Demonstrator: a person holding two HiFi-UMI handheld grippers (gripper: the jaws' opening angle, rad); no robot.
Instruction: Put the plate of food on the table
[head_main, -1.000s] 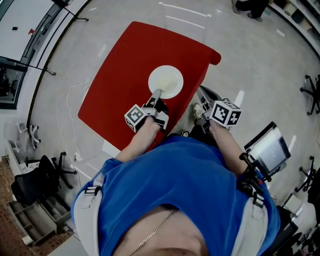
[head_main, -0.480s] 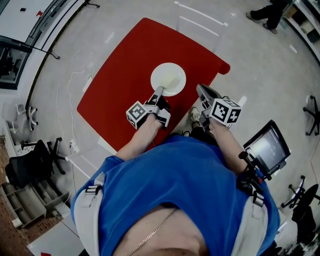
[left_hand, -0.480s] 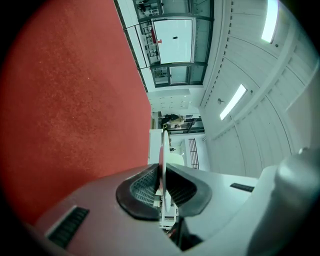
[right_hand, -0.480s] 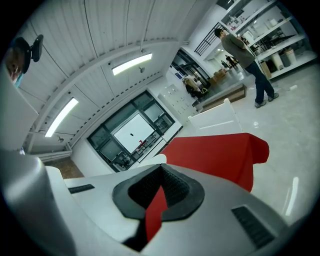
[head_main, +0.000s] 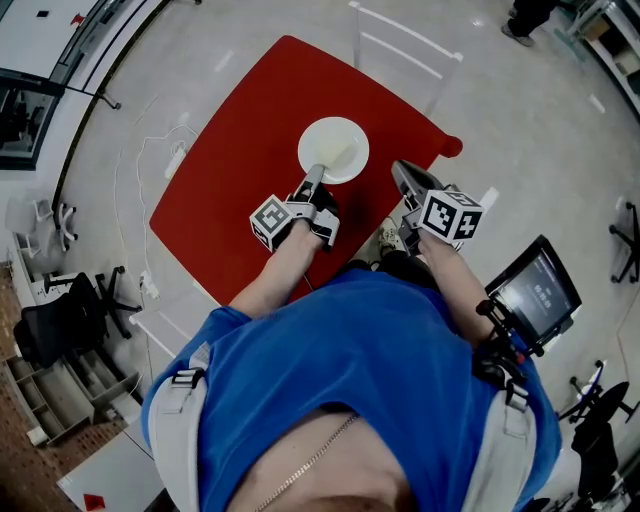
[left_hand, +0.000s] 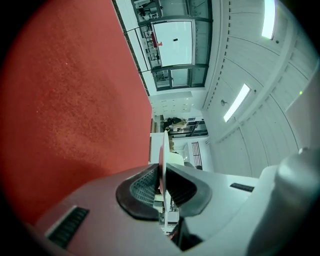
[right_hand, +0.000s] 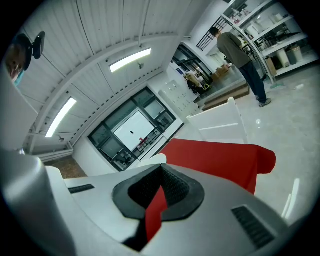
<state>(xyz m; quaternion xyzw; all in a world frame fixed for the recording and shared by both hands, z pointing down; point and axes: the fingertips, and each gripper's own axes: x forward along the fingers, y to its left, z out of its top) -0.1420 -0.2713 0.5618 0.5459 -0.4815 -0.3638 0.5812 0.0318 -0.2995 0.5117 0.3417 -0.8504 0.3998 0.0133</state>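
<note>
A white plate (head_main: 333, 150) with a pale yellowish middle is over the red table (head_main: 240, 150), near its right front edge. My left gripper (head_main: 313, 180) is shut on the plate's near rim. In the left gripper view the plate (left_hand: 163, 150) stands edge-on between the jaws of the left gripper (left_hand: 162, 170), parallel to the red table (left_hand: 75, 100); whether it touches the table I cannot tell. My right gripper (head_main: 403, 178) hangs beside the table's right edge, shut and holding nothing. In the right gripper view the right gripper (right_hand: 160, 171) faces the red table (right_hand: 215, 157).
A white chair (head_main: 405, 50) stands at the table's far side, seen also as the chair (right_hand: 220, 122) in the right gripper view. A screen on a stand (head_main: 535, 290) is at my right. Black chairs (head_main: 70, 320) and shelving are at the left. A person (right_hand: 240, 55) stands far off.
The head view has shifted, bringing the white chair into sight. The left gripper keeps its hold on the plate at much the same spot over the table. The right gripper has barely moved.
</note>
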